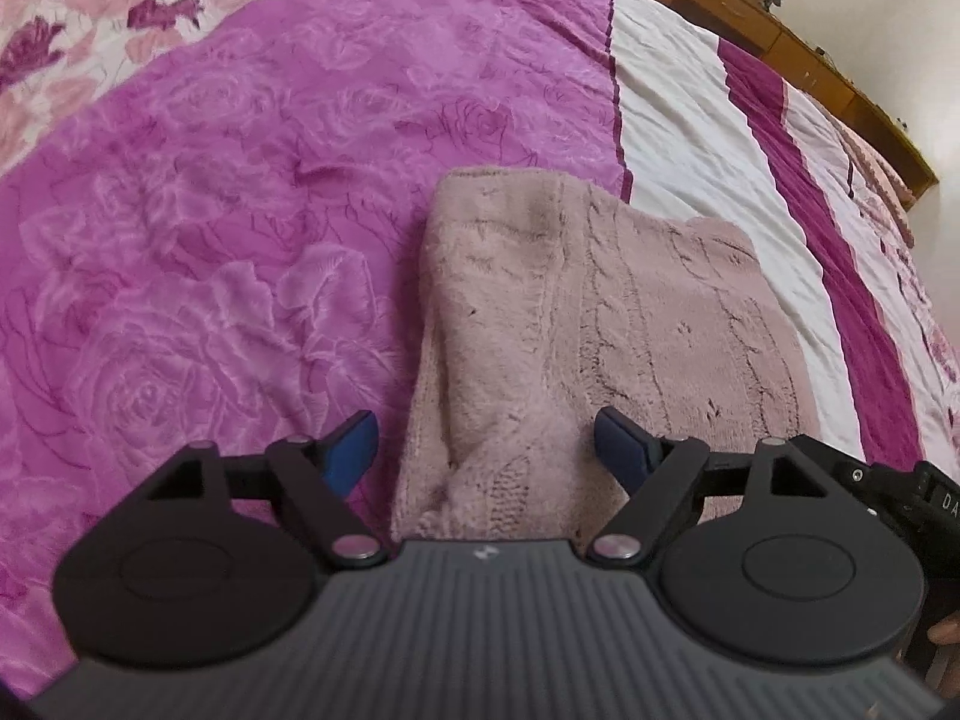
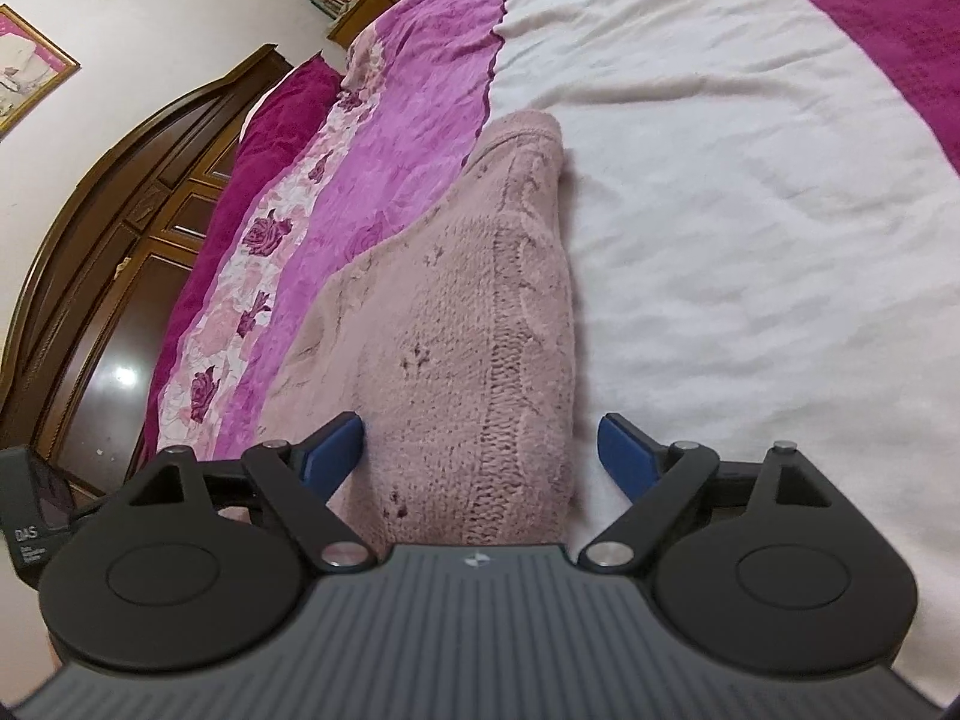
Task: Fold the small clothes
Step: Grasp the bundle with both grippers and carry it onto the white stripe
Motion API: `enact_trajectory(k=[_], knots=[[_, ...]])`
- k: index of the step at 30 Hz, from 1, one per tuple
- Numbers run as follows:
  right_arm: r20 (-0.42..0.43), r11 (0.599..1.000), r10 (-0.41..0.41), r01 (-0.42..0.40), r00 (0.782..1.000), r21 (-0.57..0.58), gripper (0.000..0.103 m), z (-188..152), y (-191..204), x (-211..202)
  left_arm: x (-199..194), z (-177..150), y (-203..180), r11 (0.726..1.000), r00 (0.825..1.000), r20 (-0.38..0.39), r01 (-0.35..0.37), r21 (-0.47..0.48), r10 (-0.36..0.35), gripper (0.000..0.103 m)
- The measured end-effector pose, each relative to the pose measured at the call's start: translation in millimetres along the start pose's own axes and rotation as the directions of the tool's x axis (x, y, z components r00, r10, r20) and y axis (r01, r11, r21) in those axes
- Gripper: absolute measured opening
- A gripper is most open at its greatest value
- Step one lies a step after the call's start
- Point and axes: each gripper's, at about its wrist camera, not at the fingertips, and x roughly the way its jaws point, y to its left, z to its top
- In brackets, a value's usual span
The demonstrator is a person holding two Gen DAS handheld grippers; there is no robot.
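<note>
Sweater, pink knit, partly folded on bed; left tongs and right tongs apart, empty, straddling near edge; next fold needs pinching it.

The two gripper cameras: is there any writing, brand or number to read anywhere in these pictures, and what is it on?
"DA", cut off by the picture's edge, white letters on the black device at the right of the left wrist view.
"DAS", white letters on the black device at the left of the right wrist view; the small lines under it are too blurred to read.
A small white emblem, not letters, on each ribbed grey gripper body.
The knitted garment bears no text.
</note>
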Motion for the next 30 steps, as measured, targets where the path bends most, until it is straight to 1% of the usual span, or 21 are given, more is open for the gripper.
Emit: enact_trajectory(k=[1,5,6,7,10,11,12,14,15,16,17,18,19,23,26,30], knots=[[-0.004,1.000,0.006,-0.006,1.000,0.001,0.090,0.6,-0.2,1.3,1.3,-0.2,2.1,1.000,1.000,-0.001,0.007,-0.015,-0.007,0.084],[-0.025,0.999,0.036,-0.035,0.999,0.018,0.090,5.0,-2.5,10.3,7.4,1.3,8.5,0.996,0.999,-0.006,0.044,-0.073,-0.045,0.086],[-0.034,0.999,0.047,-0.046,0.998,0.027,0.090,7.3,-2.9,13.7,9.5,2.7,8.5,0.995,0.998,-0.011,0.065,-0.080,-0.066,0.086],[-0.041,0.998,0.056,-0.054,0.998,0.034,0.090,9.5,-3.3,16.8,13.5,4.0,8.9,0.991,0.994,-0.023,0.100,-0.093,-0.103,0.086],[-0.062,0.997,0.071,-0.068,0.996,0.044,0.090,15.9,-2.3,26.3,27.0,4.0,12.3,0.967,0.977,-0.047,0.198,-0.160,-0.208,0.085],[-0.069,0.996,0.076,-0.073,0.995,0.045,0.090,17.4,-2.0,29.0,30.5,2.8,13.8,0.961,0.975,-0.040,0.208,-0.180,-0.218,0.085],[-0.072,0.996,0.080,-0.077,0.994,0.048,0.089,18.7,-2.1,30.7,32.4,1.6,14.8,0.957,0.974,-0.028,0.215,-0.194,-0.224,0.083],[-0.063,0.995,0.080,-0.076,0.995,0.060,0.079,20.4,-3.3,32.0,32.6,0.4,15.5,0.952,0.973,-0.011,0.222,-0.211,-0.229,0.074],[-0.059,0.995,0.076,-0.072,0.995,0.066,0.070,21.2,-4.0,32.2,31.8,0.0,15.8,0.950,0.972,-0.008,0.229,-0.215,-0.236,0.064],[-0.056,0.995,0.079,-0.075,0.995,0.070,0.065,22.3,-4.3,31.9,30.8,-0.2,16.1,0.946,0.970,-0.004,0.238,-0.221,-0.245,0.053],[-0.053,0.994,0.085,-0.081,0.995,0.073,0.063,23.1,-3.9,30.9,29.0,-0.2,17.0,0.940,0.967,0.001,0.249,-0.231,-0.256,0.050],[-0.049,0.994,0.088,-0.084,0.995,0.072,0.060,24.2,-1.9,29.7,26.3,0.3,17.1,0.939,0.967,0.007,0.248,-0.239,-0.254,0.043],[-0.045,0.994,0.088,-0.084,0.995,0.070,0.058,25.5,0.7,27.5,23.7,1.0,16.1,0.939,0.969,0.014,0.242,-0.245,-0.246,0.039],[-0.019,0.988,0.121,-0.118,0.992,0.101,0.055,35.3,12.9,12.9,9.6,4.2,5.6,0.938,0.970,0.051,0.243,-0.246,-0.238,0.035],[0.001,0.982,0.162,-0.161,0.987,0.096,0.055,44.1,23.3,-6.4,1.2,4.2,-7.1,0.930,0.960,0.061,0.280,-0.240,-0.273,0.035],[0.025,0.989,0.144,-0.145,0.989,0.030,0.055,47.9,31.3,-44.2,-8.4,-3.6,-29.4,0.924,0.948,0.044,0.316,-0.214,-0.314,0.035]])
